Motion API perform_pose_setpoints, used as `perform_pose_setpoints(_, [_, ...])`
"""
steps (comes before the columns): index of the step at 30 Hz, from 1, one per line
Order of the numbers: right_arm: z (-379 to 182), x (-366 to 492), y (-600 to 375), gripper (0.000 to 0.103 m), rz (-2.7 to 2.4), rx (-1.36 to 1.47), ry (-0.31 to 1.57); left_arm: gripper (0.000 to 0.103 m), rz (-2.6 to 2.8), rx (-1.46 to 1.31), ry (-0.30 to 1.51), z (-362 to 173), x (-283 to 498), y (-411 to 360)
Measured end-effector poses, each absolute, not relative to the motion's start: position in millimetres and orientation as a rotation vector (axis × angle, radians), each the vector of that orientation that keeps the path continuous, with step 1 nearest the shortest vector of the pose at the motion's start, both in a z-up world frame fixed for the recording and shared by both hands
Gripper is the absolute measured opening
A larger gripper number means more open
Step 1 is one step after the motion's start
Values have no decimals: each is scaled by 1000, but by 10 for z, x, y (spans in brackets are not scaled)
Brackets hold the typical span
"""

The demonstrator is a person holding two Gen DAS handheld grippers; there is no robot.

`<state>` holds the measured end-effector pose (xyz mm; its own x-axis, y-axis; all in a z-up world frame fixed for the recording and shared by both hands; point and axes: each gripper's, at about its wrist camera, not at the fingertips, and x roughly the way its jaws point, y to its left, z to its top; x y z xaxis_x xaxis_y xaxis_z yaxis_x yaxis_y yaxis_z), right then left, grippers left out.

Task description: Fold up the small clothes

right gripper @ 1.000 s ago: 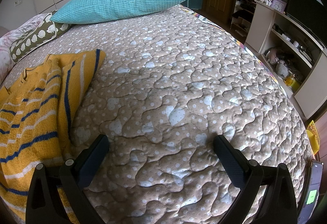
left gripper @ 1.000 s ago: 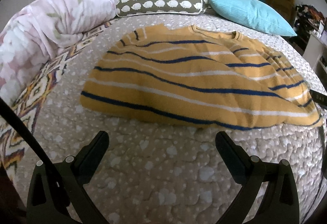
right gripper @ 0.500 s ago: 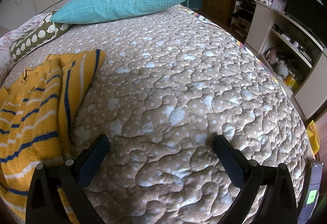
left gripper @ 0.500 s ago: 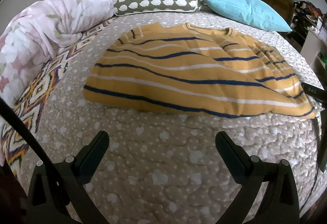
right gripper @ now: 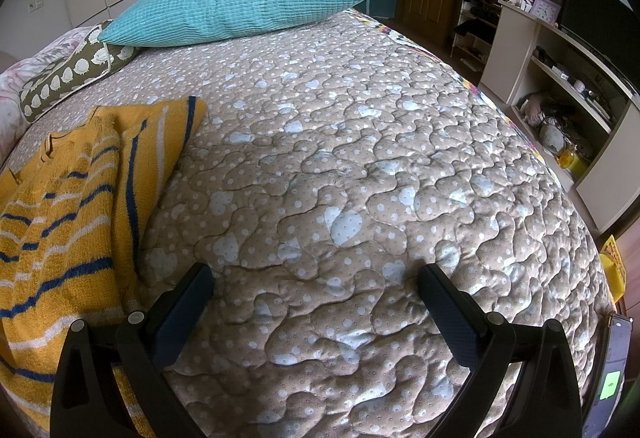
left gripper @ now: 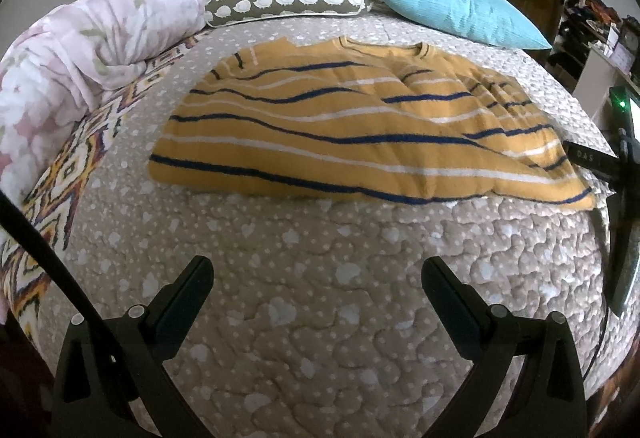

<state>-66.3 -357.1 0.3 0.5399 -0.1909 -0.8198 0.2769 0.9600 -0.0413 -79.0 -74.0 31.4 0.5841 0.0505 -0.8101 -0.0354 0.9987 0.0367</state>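
Left wrist view first: I've got my left gripper [left gripper: 316,280] hovering over bare quilt [left gripper: 320,278], jaws spread wide with nothing between them. Ahead of it lies the sweater [left gripper: 360,134], mustard yellow with navy and white stripes, spread out on the bed, its hem towards me and its collar at the far side. It's rumpled along its right half, flatter on the left. The gripper is clear of it, with a strip of quilt in between. Beyond the collar I see a long green bolster [left gripper: 288,0] and a teal pillow [left gripper: 460,12] side by side at the head of the bed. A bunched pink floral duvet [left gripper: 92,38] sits off to the left, apart from the sweater. At the right edge, part of my other gripper pokes in next to the sweater's lower right corner.

Now the right wrist view: my right gripper [right gripper: 316,280] also has its jaws wide apart, empty, over the quilt [right gripper: 380,158]. The sweater [right gripper: 60,206] fills the lower left, and the left finger [right gripper: 180,310] sits just at its edge; I can't tell whether it touches. One sleeve lies folded along the side nearest me. The teal pillow [right gripper: 240,6] rests at the far end, the bolster [right gripper: 68,78] to its left. Shelves [right gripper: 560,86] stand past the bed on the right.
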Motion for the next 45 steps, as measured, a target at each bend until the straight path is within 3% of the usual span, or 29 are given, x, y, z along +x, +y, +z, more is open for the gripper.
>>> perform_pose_setpoints(45, [1,-657,-3579,103,-278,97,961,103,69,-4,972,263,-832,-546])
